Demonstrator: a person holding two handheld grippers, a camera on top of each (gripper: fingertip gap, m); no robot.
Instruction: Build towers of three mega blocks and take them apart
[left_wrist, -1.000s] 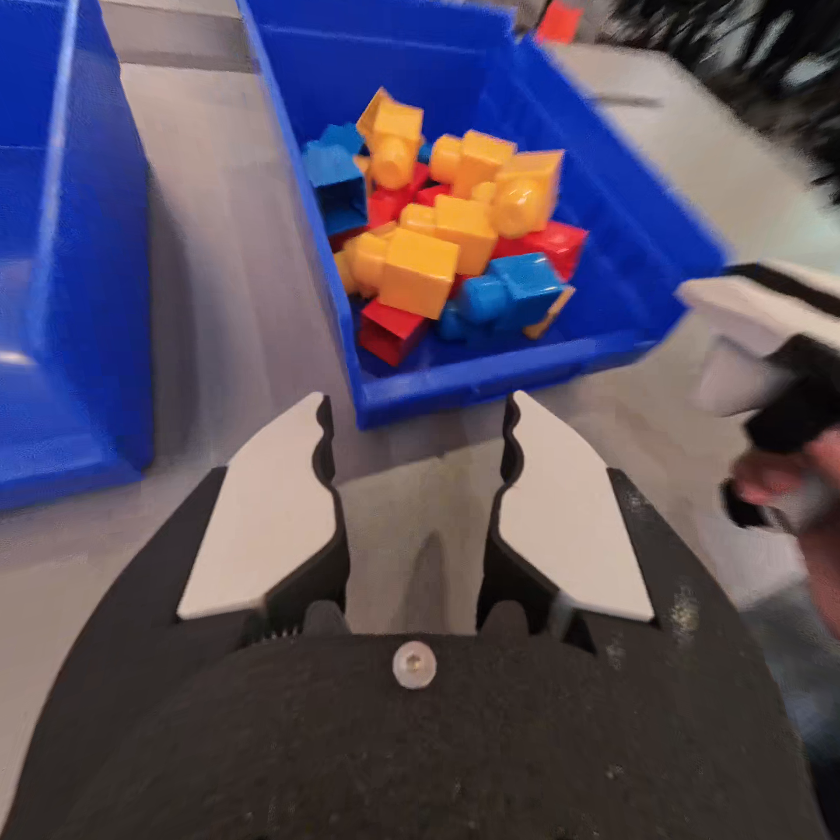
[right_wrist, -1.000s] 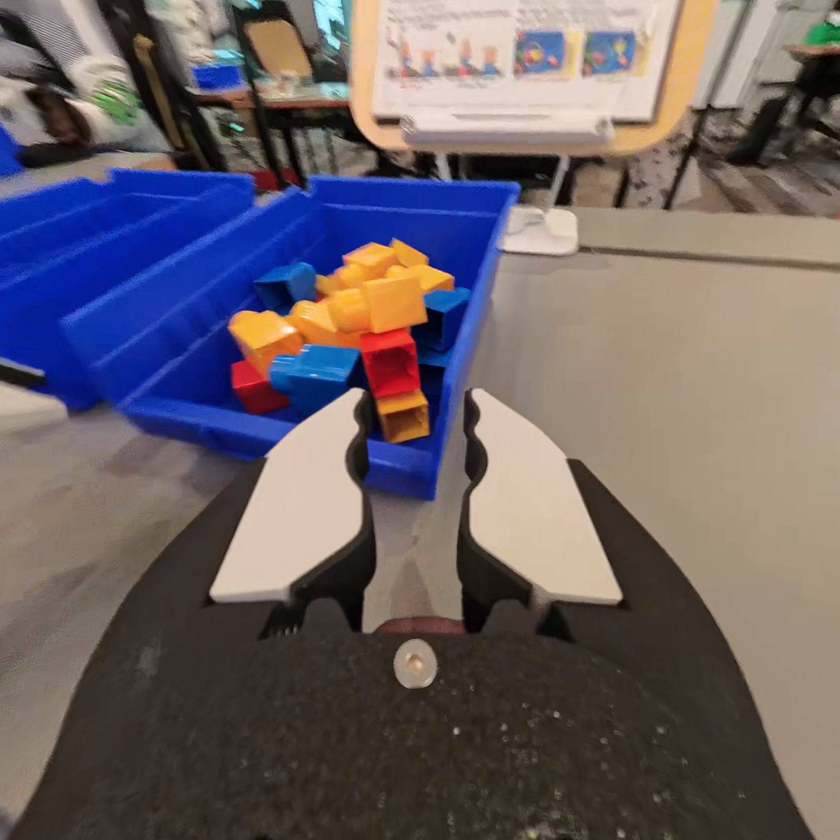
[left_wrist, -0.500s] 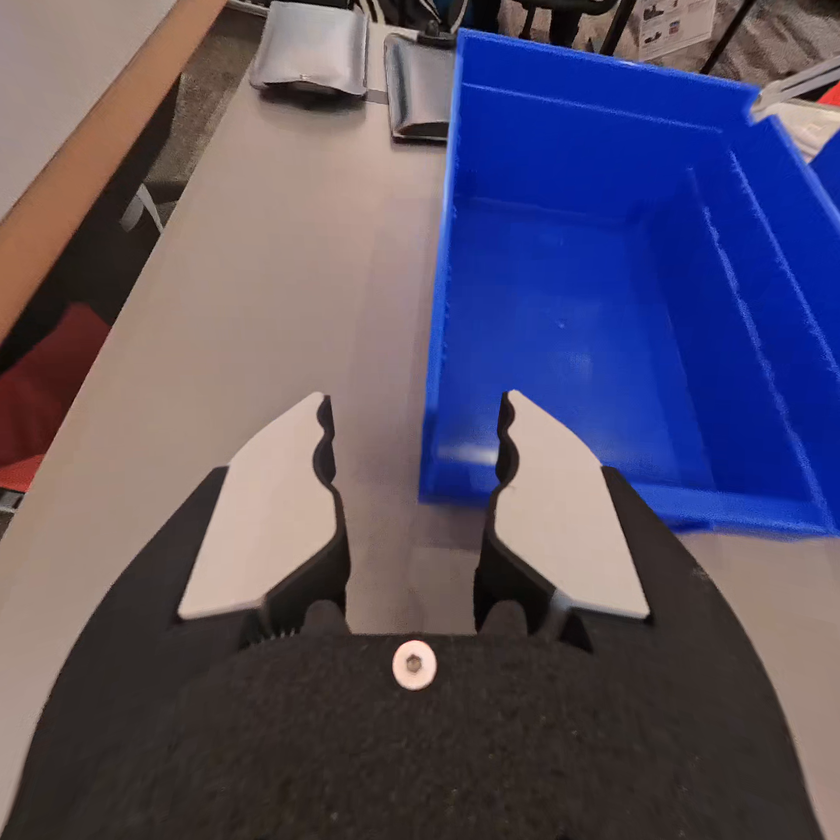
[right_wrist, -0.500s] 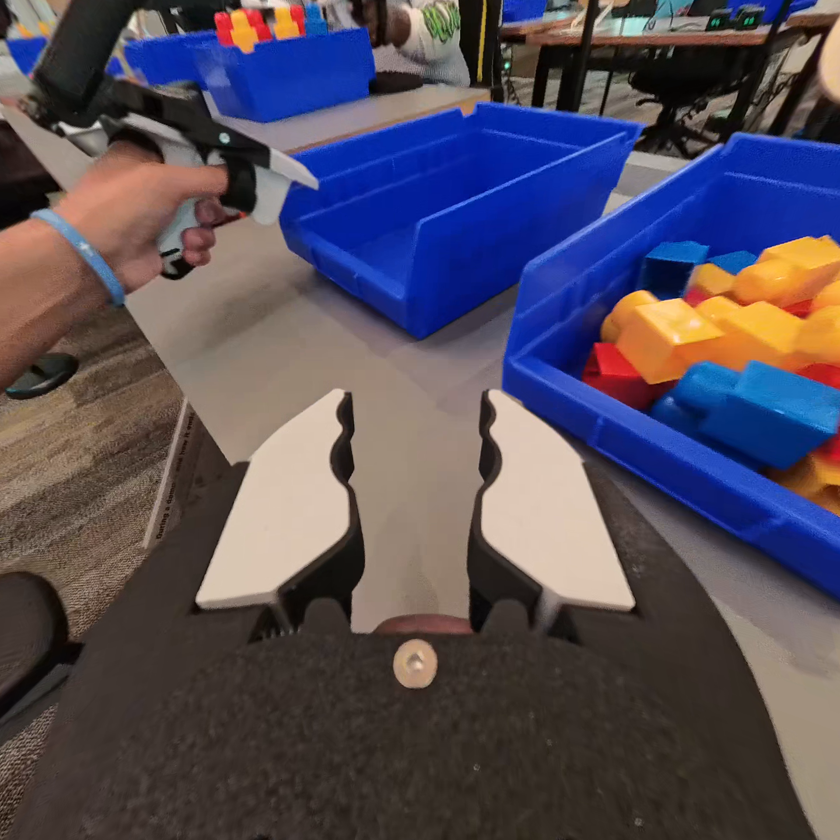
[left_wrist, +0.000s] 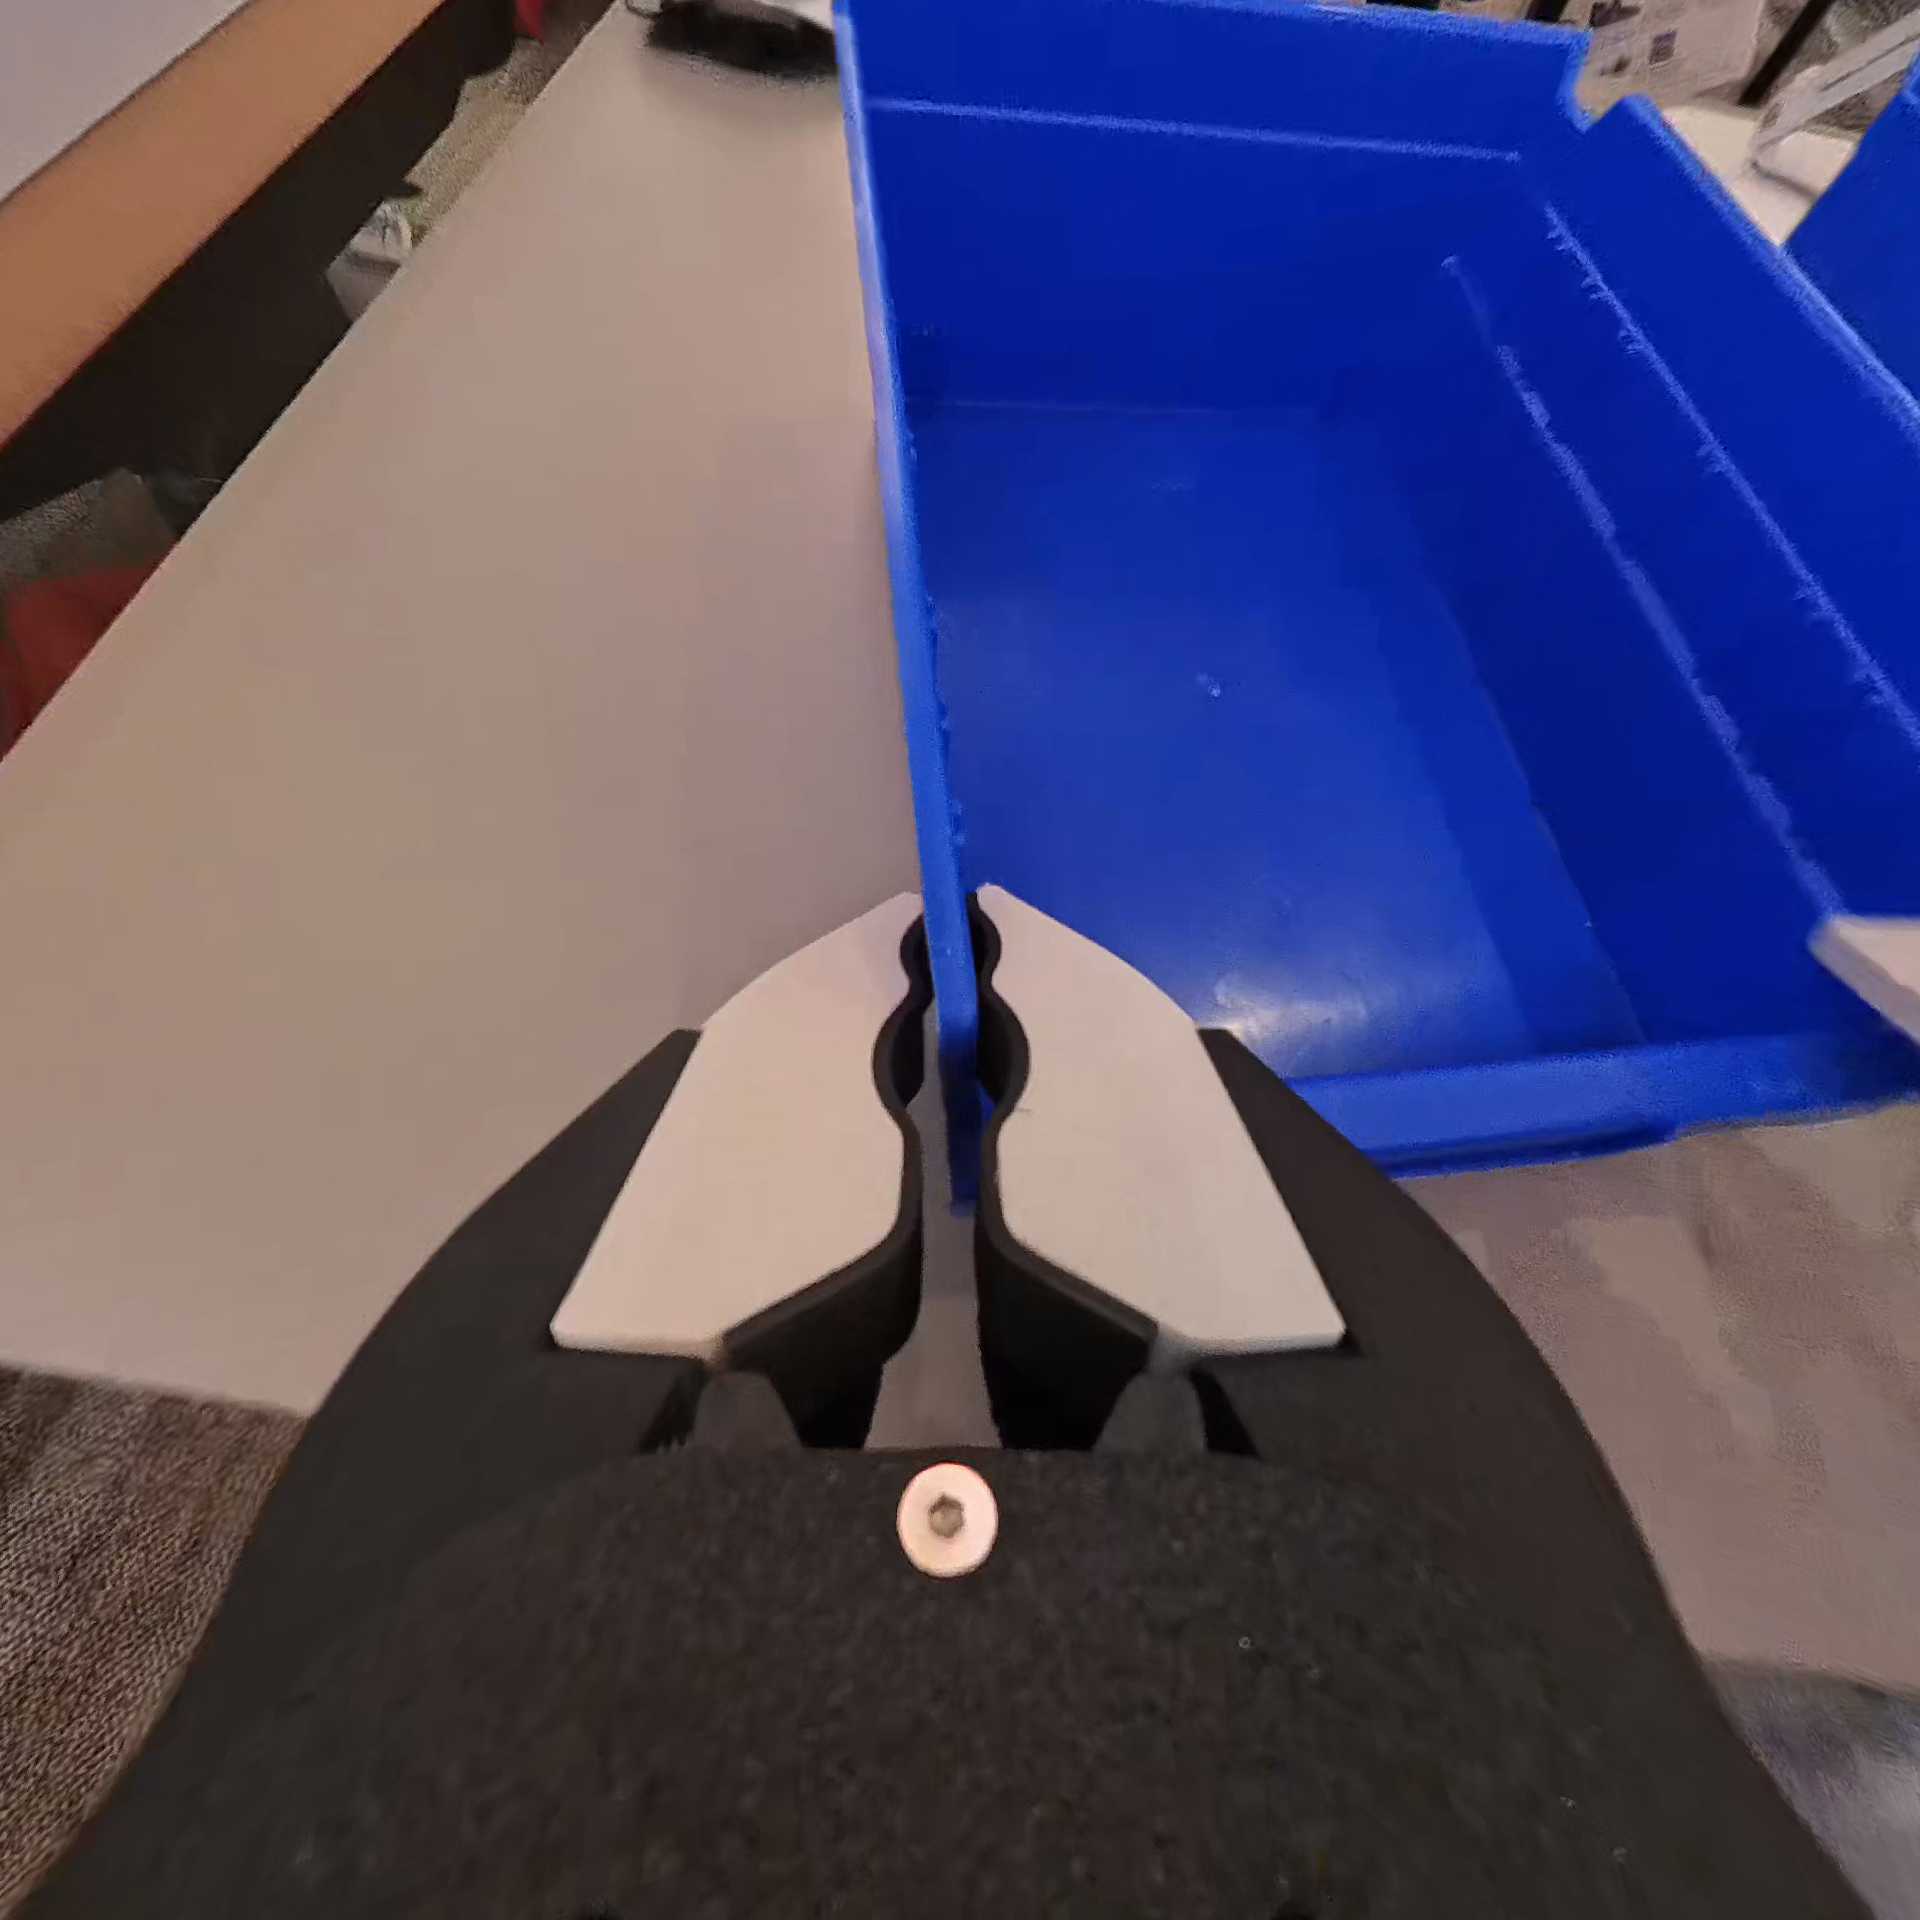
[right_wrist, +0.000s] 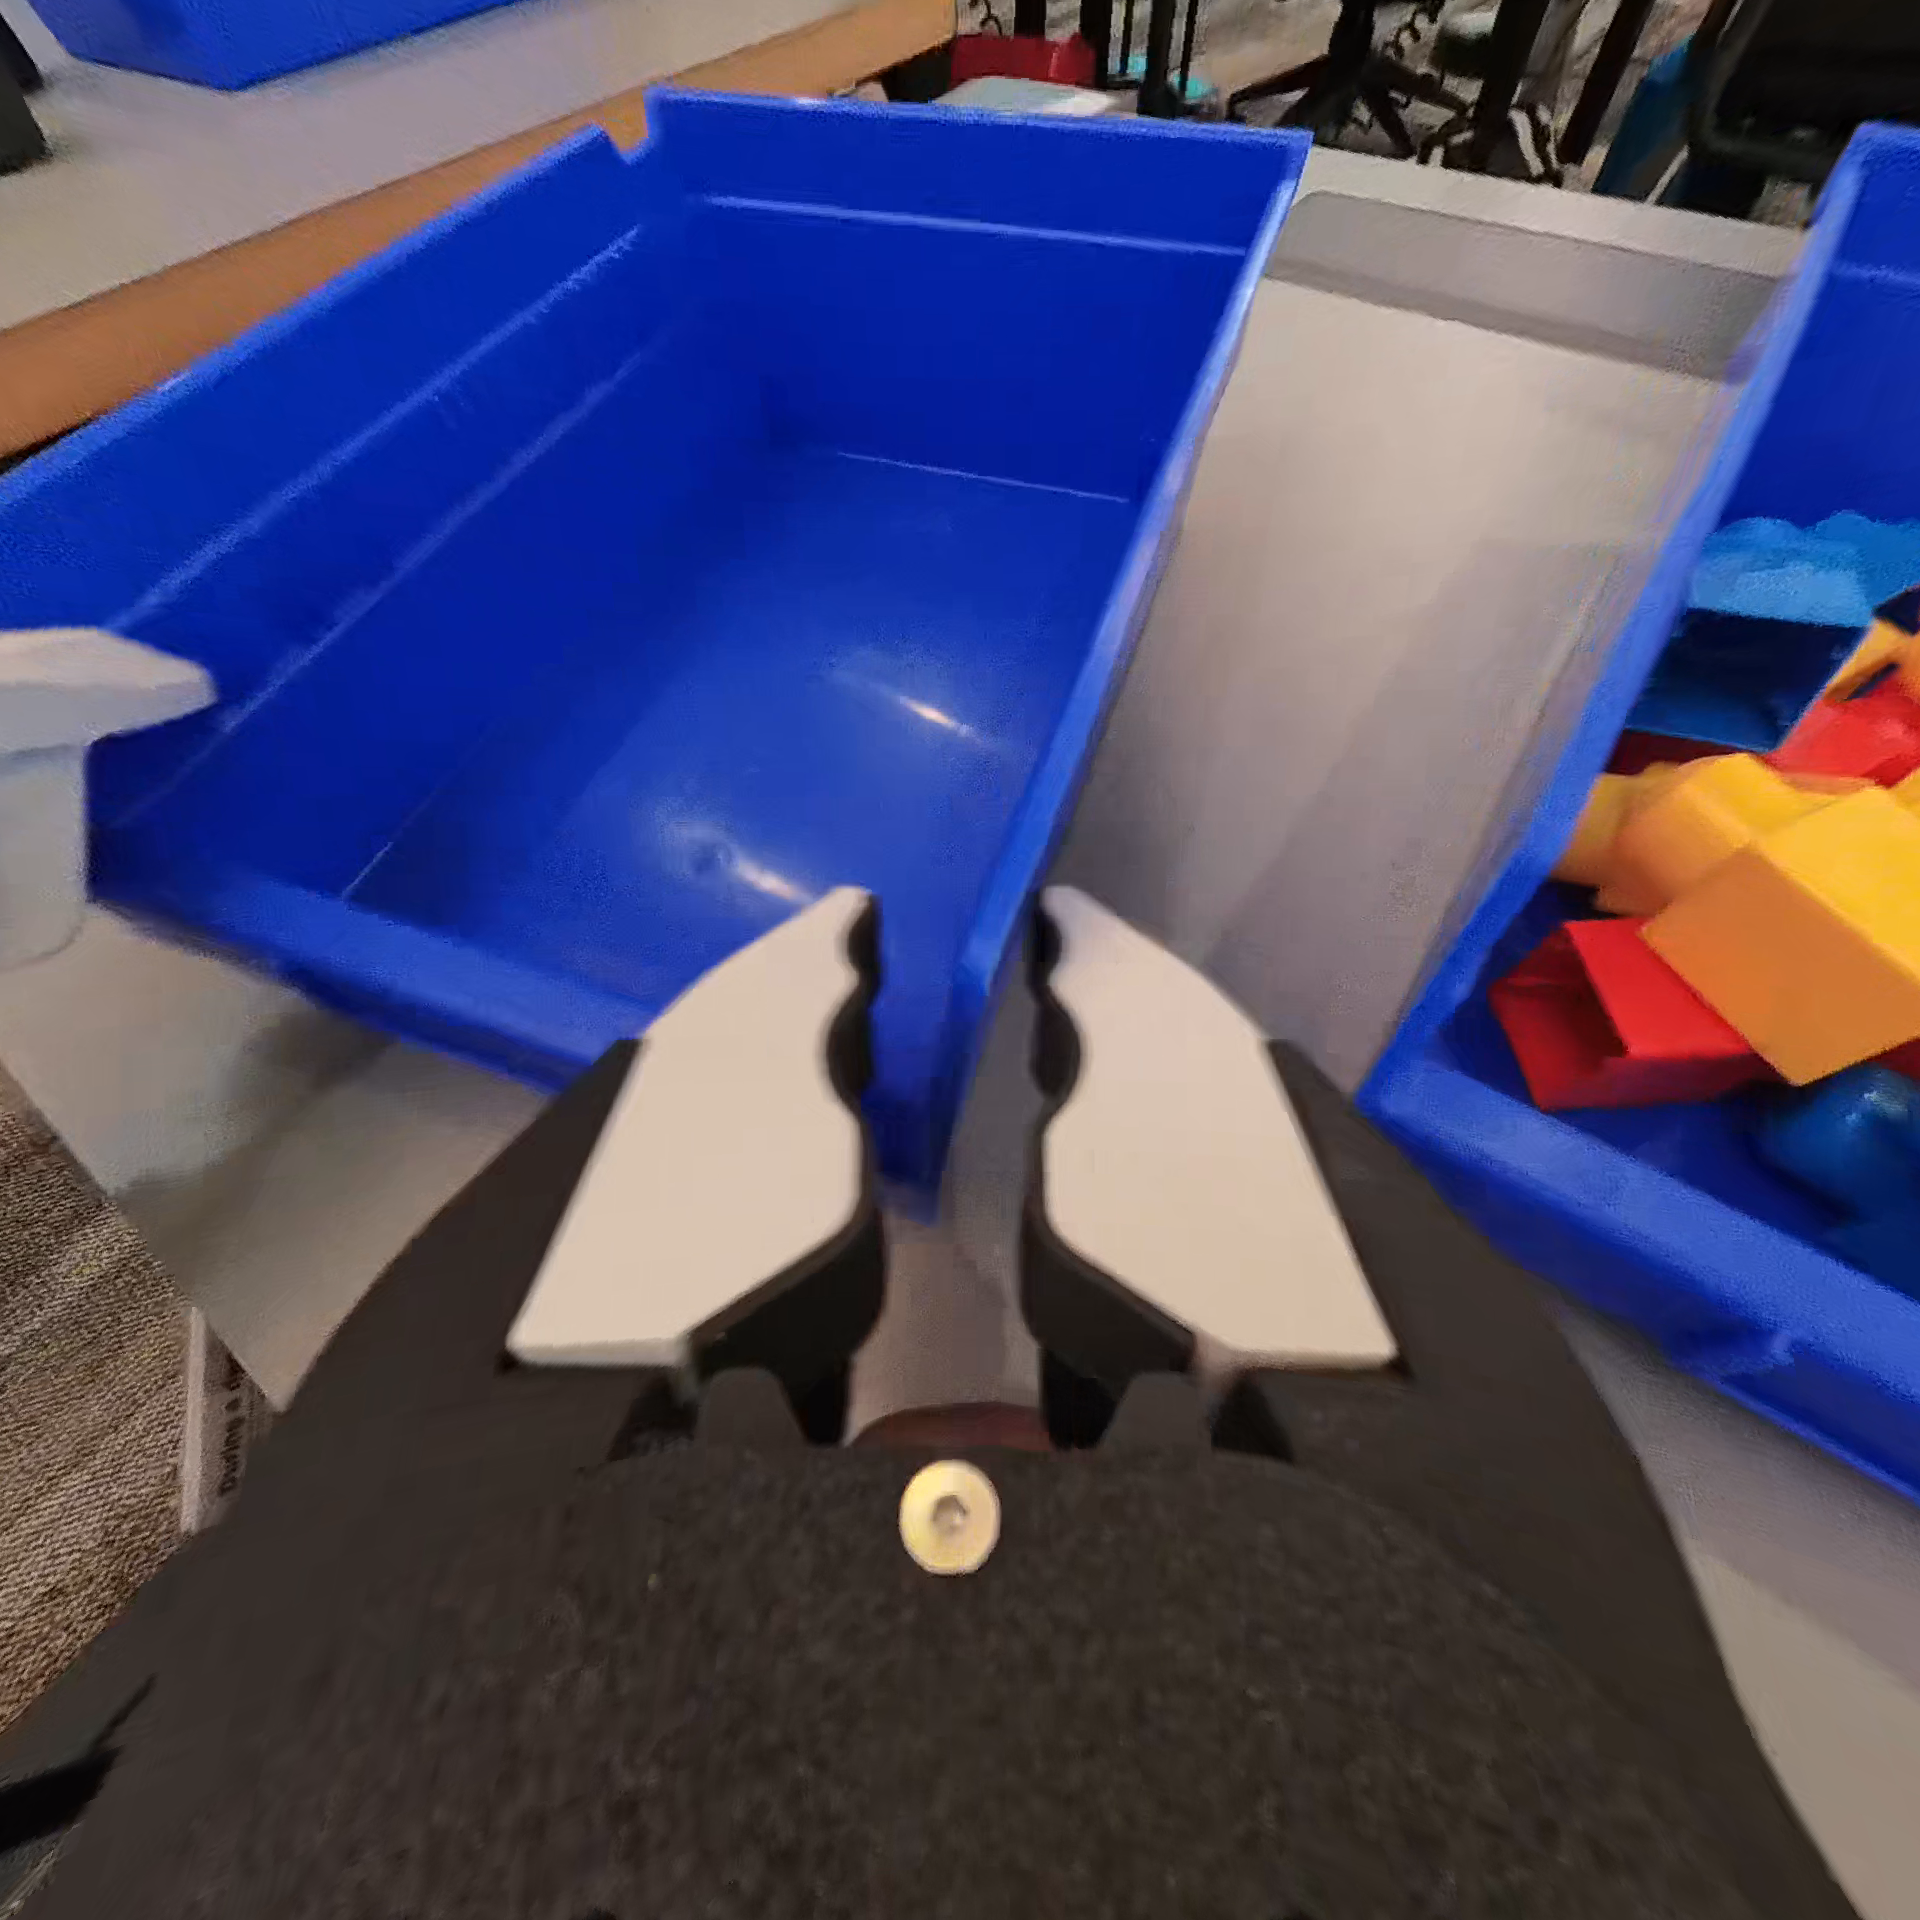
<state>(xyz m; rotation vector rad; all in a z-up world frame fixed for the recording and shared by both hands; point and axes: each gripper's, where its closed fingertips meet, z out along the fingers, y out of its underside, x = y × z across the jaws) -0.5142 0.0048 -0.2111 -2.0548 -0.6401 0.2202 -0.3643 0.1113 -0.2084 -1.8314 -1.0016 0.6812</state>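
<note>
An empty blue bin (left_wrist: 1299, 727) sits on the grey table. My left gripper (left_wrist: 948, 909) is shut on the bin's left wall near its front corner. In the right wrist view the same bin (right_wrist: 727, 571) fills the middle. My right gripper (right_wrist: 956, 909) straddles its right wall near the front corner, jaws narrowed but with a small gap showing. A second blue bin (right_wrist: 1558, 1226) at the right holds several yellow, red and blue mega blocks (right_wrist: 1766, 883). Each gripper's white finger shows at the edge of the other's view (left_wrist: 1870, 966) (right_wrist: 83, 686).
The grey table (left_wrist: 520, 623) runs to the left of the bin, with its edge and carpet floor (left_wrist: 104, 1558) at the near left. A strip of table (right_wrist: 1351, 623) separates the two bins. Another blue bin (right_wrist: 260, 31) stands on a far table. One gripper's finger ends stand about 20 cm off the other's.
Both grippers have moved forward onto the empty bin's front corners. The left one has shut on the left wall. The right one has narrowed around the right wall.
</note>
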